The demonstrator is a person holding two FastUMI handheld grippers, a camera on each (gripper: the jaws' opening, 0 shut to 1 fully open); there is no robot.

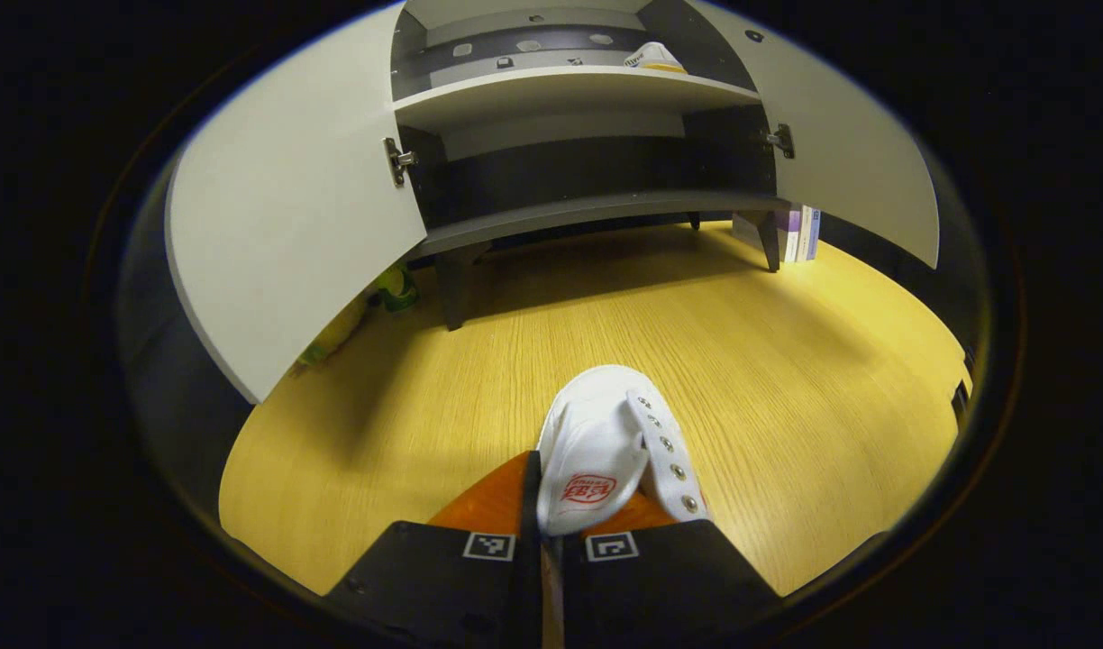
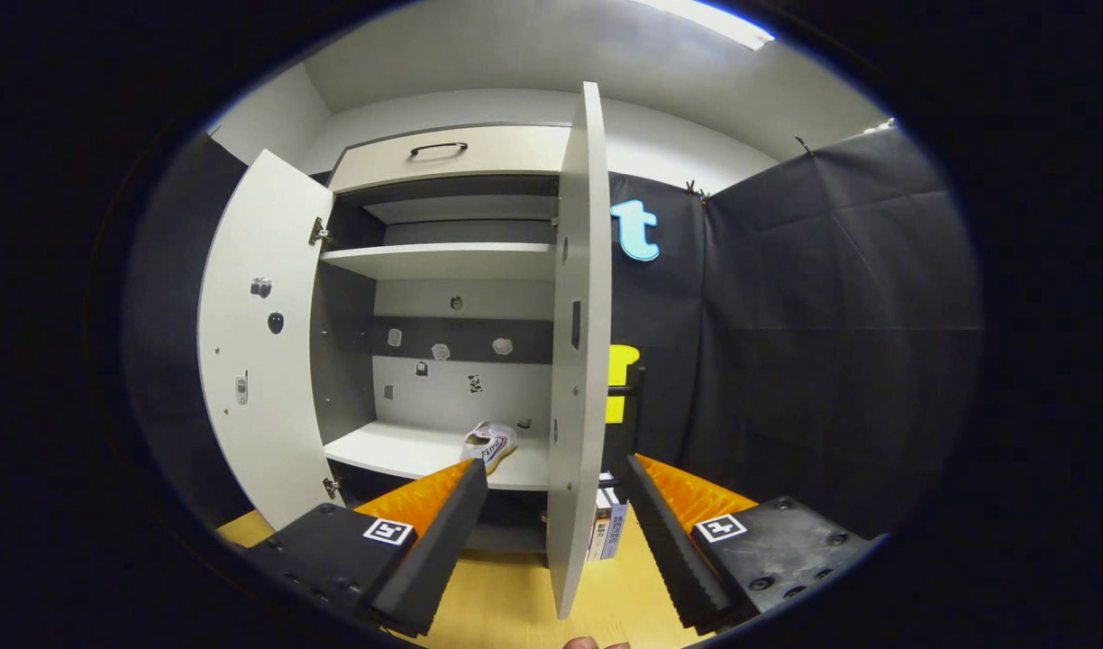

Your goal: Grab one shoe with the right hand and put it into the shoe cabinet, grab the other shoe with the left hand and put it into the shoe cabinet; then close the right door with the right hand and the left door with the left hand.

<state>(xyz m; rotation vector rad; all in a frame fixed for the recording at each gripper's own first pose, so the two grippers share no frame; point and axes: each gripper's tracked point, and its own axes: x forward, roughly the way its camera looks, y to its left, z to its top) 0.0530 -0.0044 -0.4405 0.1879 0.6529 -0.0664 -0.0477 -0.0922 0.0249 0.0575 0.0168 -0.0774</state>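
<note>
Left gripper (image 1: pixel 551 532): my fingers are pressed together on the tongue of the white canvas shoe (image 1: pixel 606 446); both pads bear on the fabric.
White canvas shoe: soft woven upper, rounded toe pointing away from me, a row of metal eyelets along the right flap, a red printed mark on the tongue. It sits over the floor in front of the cabinet; I cannot tell whether the sole touches the boards.
Floor (image 1: pixel 741 361): yellow wood-grain surface, smooth, fine straight lines.
Right gripper (image 2: pixel 551 532): my fingers stand spread wide with nothing between them; ribbed inner faces, wedge-shaped bodies, a square printed marker on each.
Right door (image 2: pixel 574 361): flat pale panel, seen nearly edge-on between my spread fingers, swung open.
Books (image 2: pixel 608 527): upright, thin spines, on the floor just beside the cabinet's right foot.
Left door (image 2: pixel 259 361): flat pale panel, open, metal hinges at its inner edge.
Shoe cabinet (image 2: pixel 443 261): pale flat shelves, dark inner walls, short dark legs, a drawer with a curved dark handle on top.
Second shoe (image 2: pixel 490 443): white, resting on the lower pale shelf, toward the right side.
</note>
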